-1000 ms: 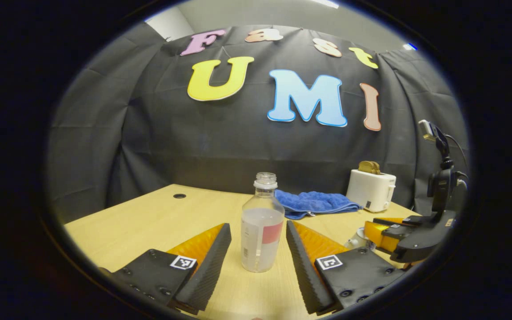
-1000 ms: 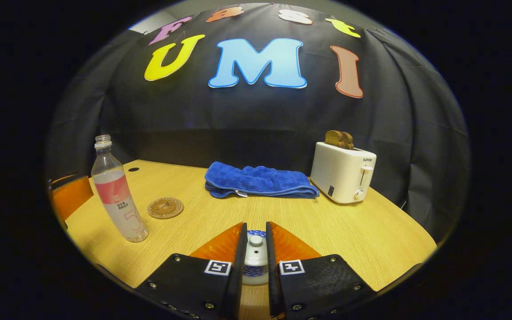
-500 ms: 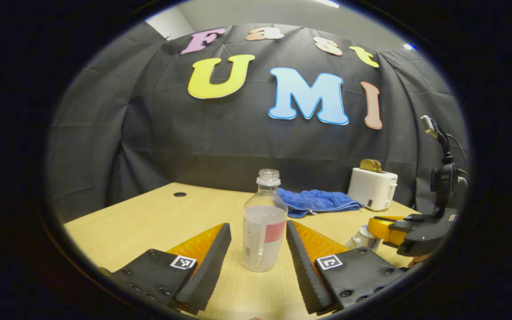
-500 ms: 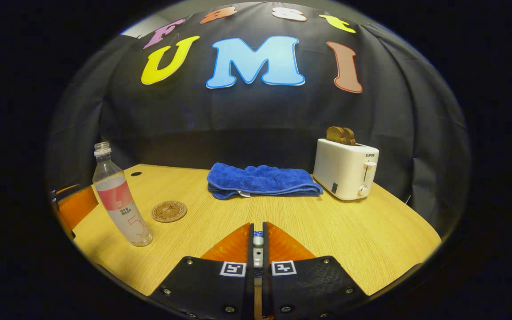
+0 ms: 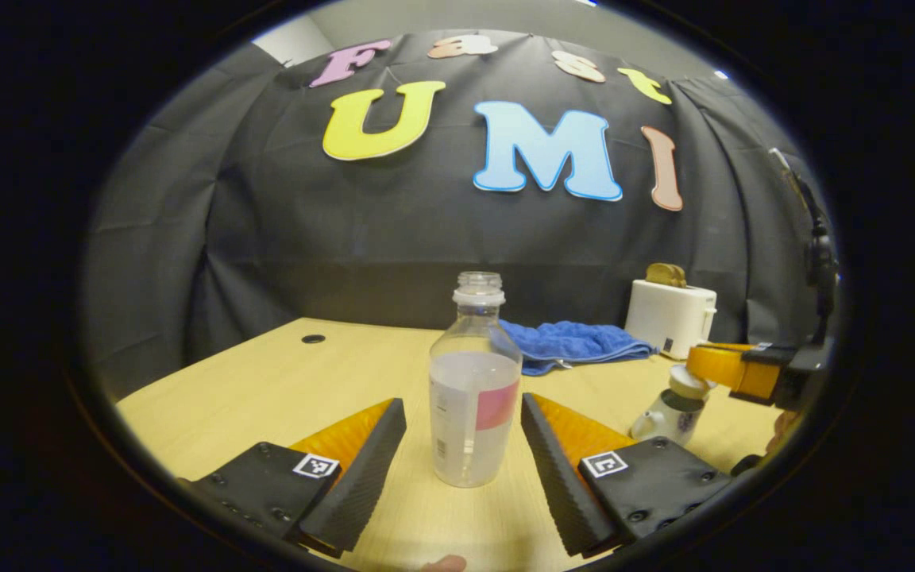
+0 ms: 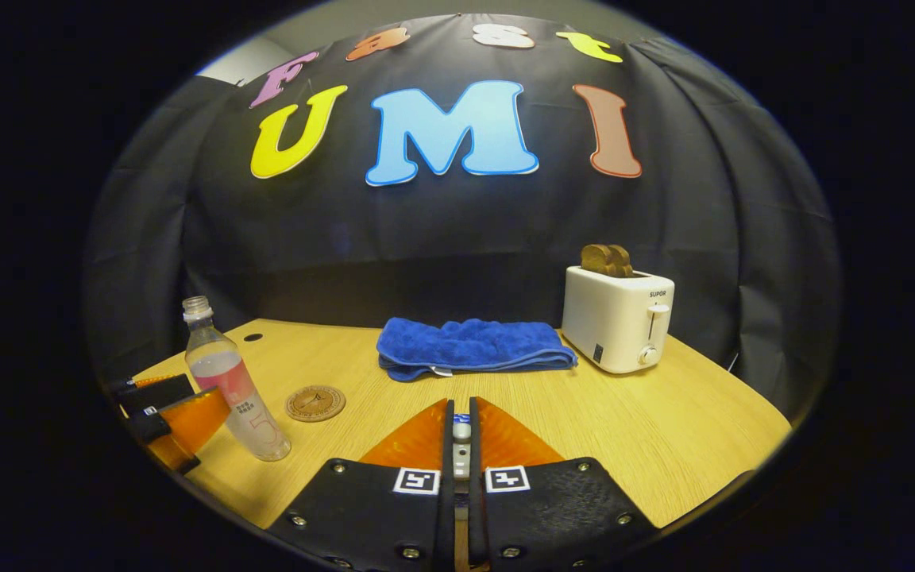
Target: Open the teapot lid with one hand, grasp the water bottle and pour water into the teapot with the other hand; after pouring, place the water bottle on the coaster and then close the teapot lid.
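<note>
Clear bottle (image 5: 473, 401) sits between the wide-open left gripper (image 5: 464, 445); right gripper (image 6: 461, 445) pinches the lid (image 6: 461, 431). Next: squeeze the bottle.

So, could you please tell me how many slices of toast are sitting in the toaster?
2, as far as I can tell: two brown slices stand side by side in the top of the white toaster, at the table's far right, beside the blue towel.
</note>
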A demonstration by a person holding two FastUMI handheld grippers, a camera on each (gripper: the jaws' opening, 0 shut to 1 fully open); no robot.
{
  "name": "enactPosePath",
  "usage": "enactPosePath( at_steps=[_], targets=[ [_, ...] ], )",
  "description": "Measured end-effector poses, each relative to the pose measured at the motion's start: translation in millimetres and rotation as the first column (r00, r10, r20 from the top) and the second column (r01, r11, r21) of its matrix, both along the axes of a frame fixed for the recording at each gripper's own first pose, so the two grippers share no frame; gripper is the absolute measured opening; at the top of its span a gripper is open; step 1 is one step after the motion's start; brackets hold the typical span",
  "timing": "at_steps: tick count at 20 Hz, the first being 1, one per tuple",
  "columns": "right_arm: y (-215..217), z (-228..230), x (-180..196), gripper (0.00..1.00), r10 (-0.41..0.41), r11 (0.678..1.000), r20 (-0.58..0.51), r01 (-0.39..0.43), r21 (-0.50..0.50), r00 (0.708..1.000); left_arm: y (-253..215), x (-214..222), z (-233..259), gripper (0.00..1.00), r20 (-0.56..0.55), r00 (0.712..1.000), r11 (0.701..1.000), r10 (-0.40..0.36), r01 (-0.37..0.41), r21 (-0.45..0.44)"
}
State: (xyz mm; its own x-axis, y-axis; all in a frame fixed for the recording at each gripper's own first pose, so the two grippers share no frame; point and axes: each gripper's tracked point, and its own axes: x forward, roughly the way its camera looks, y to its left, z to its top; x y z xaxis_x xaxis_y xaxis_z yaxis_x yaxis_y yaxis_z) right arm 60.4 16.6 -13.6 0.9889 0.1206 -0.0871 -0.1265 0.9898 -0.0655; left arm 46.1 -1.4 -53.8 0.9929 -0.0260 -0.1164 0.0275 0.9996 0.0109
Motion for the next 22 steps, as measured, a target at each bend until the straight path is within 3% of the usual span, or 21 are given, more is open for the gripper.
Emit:
enactPosePath(
  at_steps=[6,14,16,22],
  targets=[
    [-1.0,21.4,-2.9,0.07,0.014,1.000,0.065,-0.013,-0.007,0.998,-3.5,19.6,-17.0,0.98,-0.034,0.999,1.000,-0.001,0.002,0.024],
    [-33.6,13.7,6.5,0.06,-0.042,0.998,0.064,0.039,0.046,0.997,-8.0,28.6,-25.7,0.98,-0.056,0.998,0.997,0.006,-0.001,0.081],
    [-43.1,12.0,8.2,0.07,-0.059,0.996,0.062,0.055,0.064,0.996,-7.9,28.5,-25.1,0.89,-0.057,0.998,0.996,0.003,0.001,0.084],
    [-62.3,8.6,7.1,0.07,-0.093,0.991,0.058,0.086,0.107,0.994,-10.1,27.3,-23.6,0.84,-0.058,0.998,0.992,0.003,0.005,0.128]
  ],
)
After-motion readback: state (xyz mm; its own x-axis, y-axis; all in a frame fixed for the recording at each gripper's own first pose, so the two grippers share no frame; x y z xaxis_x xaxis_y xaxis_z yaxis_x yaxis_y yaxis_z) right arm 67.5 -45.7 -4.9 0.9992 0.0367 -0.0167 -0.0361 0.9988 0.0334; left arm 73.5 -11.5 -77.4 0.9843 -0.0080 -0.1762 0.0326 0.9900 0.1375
